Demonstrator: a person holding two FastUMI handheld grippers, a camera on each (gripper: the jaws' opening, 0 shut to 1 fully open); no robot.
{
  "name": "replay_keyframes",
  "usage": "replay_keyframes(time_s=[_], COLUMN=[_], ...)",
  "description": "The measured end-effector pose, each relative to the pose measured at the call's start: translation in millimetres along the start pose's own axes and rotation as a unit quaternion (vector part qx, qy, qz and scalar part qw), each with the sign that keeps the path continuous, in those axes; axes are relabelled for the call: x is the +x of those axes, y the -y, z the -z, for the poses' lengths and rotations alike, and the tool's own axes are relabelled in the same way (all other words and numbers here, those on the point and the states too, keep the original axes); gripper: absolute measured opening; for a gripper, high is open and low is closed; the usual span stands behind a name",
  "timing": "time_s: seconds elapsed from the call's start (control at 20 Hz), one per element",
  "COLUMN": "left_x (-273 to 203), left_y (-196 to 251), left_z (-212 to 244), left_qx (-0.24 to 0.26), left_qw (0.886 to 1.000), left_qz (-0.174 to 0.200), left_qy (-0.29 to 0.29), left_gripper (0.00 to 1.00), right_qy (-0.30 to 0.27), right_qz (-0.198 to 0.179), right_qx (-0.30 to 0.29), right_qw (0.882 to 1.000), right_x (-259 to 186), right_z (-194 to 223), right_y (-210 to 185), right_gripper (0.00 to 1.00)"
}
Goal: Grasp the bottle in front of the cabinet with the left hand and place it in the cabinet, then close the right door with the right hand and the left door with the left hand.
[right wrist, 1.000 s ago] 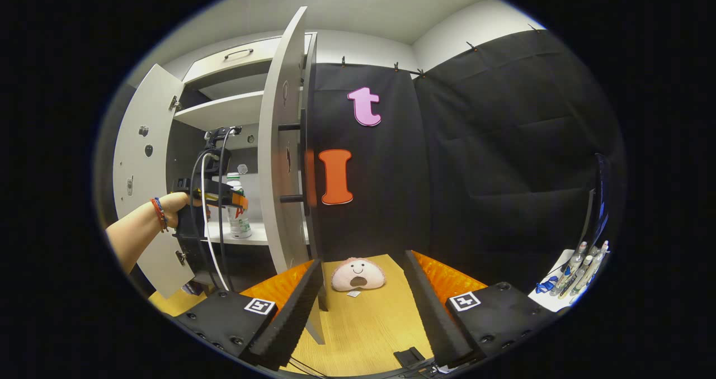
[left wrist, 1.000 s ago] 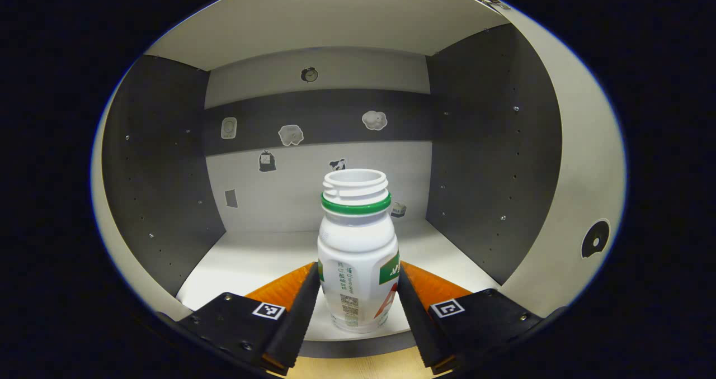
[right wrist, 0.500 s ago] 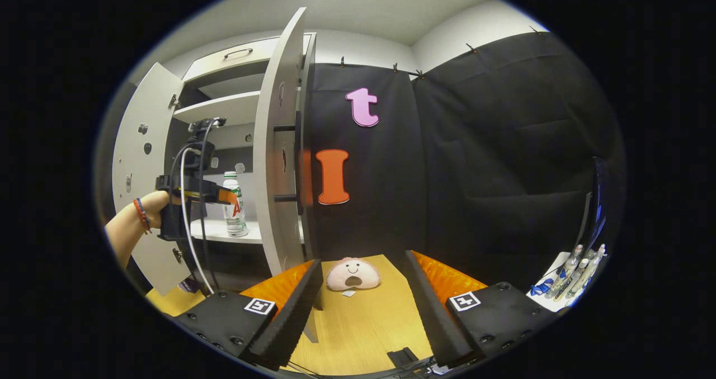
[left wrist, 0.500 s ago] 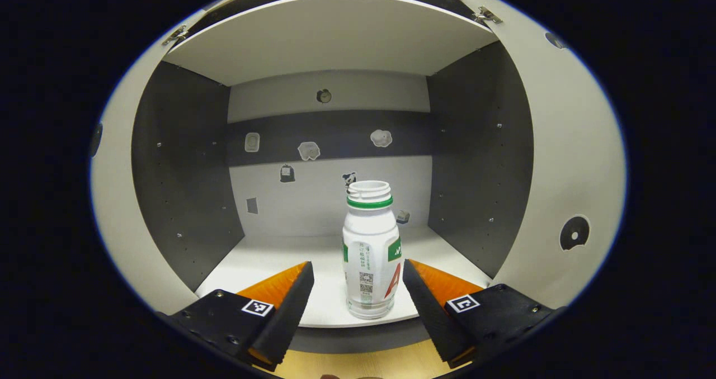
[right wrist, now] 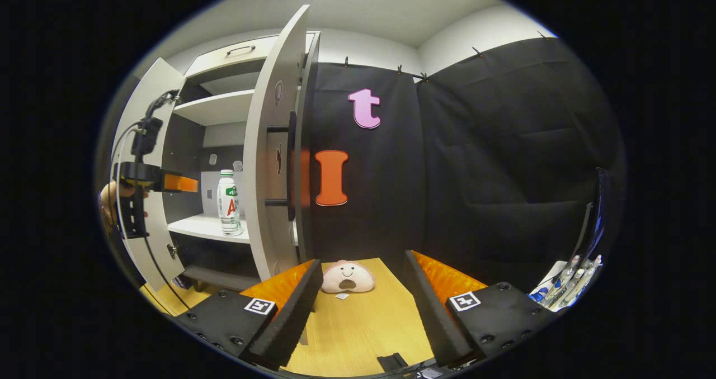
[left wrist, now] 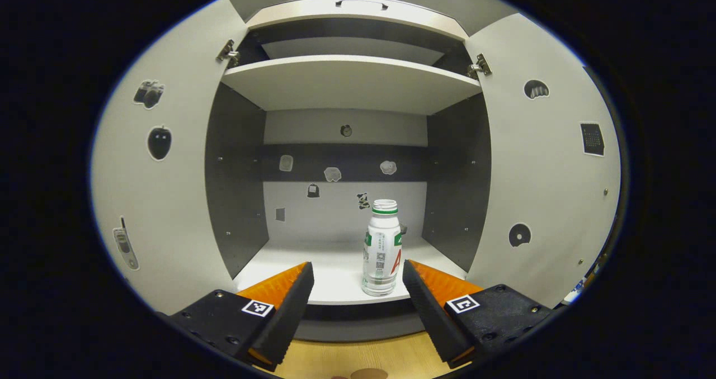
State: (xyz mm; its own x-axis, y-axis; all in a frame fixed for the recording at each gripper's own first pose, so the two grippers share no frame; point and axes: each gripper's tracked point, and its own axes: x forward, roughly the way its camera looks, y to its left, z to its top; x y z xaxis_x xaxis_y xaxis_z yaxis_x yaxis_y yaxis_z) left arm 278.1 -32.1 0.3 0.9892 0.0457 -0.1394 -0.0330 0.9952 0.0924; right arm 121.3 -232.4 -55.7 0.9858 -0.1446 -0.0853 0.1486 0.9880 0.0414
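So the bottle (left wrist: 381,248) is parked upright on the cabinet's lower shelf (left wrist: 330,273), toward the right side and close to the front edge. It is also seen from the right gripper view, standing just behind the open right door (right wrist: 274,144).

The left gripper (left wrist: 358,289) is held in front of the shelf with its fingers spread, nothing pinched between them. The right gripper (right wrist: 362,295) is spread and empty too, out over the wooden floor (right wrist: 358,328) near a little plush toy (right wrist: 348,276).

The bottle looks like thin white plastic, uncapped and probably light, so it's likely easily tipped if the shelf gets bumped. If it ever needs regripping, the straight labelled body is the best bet, not the neck.

Both doors are wide open; the right one is best pushed on its outer face.
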Motion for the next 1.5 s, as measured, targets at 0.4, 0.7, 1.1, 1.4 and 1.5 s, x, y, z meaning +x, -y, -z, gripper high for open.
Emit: replay_keyframes(time_s=[0.4,0.7,1.1,1.4,1.5], left_x=[-94,-150,-171,-170,-168], left_y=[-45,-76,-109,-128,-129], left_z=[7,10,16,17,15], left_qx=[-0.031,-0.057,-0.071,-0.058,-0.057], left_qw=[0.998,0.995,0.993,0.994,0.994], left_qz=[-0.045,-0.075,-0.086,-0.088,-0.081], left_qy=[0.026,0.039,0.037,0.033,0.035], left_gripper=[0.95,0.95,0.95,0.95,0.95], right_qy=[-0.013,-0.020,-0.036,-0.036,-0.035], right_qz=[-0.021,-0.045,-0.057,-0.043,-0.039], right_qx=[-0.011,-0.015,-0.008,0.004,0.003], right_qw=[1.000,0.999,0.998,0.998,0.999], right_x=[27,45,59,61,59], right_z=[4,9,20,21,21], right_y=[-9,-26,-48,-55,-59], right_gripper=[0.97,0.97,0.92,0.94,0.94])
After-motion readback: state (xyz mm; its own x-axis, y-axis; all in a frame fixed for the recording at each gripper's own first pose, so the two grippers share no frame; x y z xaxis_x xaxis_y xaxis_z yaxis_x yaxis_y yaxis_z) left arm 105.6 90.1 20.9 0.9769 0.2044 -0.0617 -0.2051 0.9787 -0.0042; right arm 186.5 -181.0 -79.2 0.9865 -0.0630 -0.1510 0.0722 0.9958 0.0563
